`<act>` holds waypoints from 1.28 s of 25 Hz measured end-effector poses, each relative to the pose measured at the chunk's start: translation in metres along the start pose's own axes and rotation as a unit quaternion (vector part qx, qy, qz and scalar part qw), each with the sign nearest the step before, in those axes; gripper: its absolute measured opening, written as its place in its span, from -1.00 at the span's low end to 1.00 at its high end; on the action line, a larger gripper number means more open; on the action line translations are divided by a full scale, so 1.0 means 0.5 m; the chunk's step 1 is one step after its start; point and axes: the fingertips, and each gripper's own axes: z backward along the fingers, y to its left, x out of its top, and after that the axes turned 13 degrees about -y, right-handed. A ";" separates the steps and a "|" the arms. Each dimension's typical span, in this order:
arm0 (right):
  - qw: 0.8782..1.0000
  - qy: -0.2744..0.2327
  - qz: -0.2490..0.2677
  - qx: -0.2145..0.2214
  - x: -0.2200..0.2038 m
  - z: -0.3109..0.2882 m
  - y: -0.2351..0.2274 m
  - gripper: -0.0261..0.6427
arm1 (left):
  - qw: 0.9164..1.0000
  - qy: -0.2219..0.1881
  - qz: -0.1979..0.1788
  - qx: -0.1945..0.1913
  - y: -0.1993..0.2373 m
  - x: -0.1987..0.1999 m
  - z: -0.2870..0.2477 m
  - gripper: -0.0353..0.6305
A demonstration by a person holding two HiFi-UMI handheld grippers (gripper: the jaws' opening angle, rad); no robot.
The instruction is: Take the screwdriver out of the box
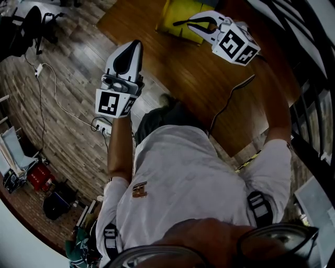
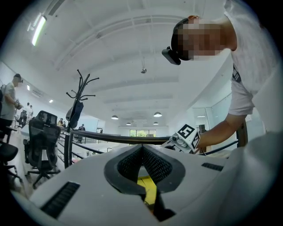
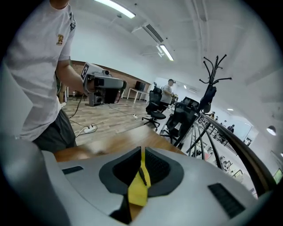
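Note:
A yellow box (image 1: 178, 15) lies at the far end of the wooden table (image 1: 199, 84). My right gripper (image 1: 192, 22) hangs over the box's near edge, pointing down at it, its jaws shut. In the right gripper view the box (image 3: 138, 194) shows through the slit between the shut jaws (image 3: 142, 152), with a thin dark line across it that I cannot identify. No screwdriver is clearly in view. My left gripper (image 1: 135, 46) is held level off the table's left side, apart from the box, jaws shut (image 2: 142, 148) with nothing between them.
A black cable (image 1: 230, 99) runs across the table toward the person. On the floor to the left lie a power strip (image 1: 99, 125) and its white cord. Office chairs (image 1: 26, 26) stand at the far left, and a dark railing (image 1: 309, 104) runs along the right.

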 end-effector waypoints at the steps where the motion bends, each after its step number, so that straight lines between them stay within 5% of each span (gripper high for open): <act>1: 1.000 0.009 -0.001 0.007 -0.005 -0.019 -0.013 -0.82 | 1.000 0.001 0.002 0.000 0.018 -0.003 -0.006 -0.83; 17: 0.985 0.136 0.012 0.103 -0.134 -0.133 -0.009 -0.80 | 1.000 0.019 0.014 -0.011 0.080 -0.034 -0.025 -0.83; 20: 0.980 0.152 0.015 0.126 -0.166 -0.147 0.005 -0.49 | 1.000 0.018 0.012 -0.007 0.084 -0.036 -0.026 -0.83; 32: 0.957 0.221 0.020 0.187 -0.271 -0.196 0.032 -0.49 | 1.000 0.024 0.011 0.012 0.102 -0.048 -0.011 -0.83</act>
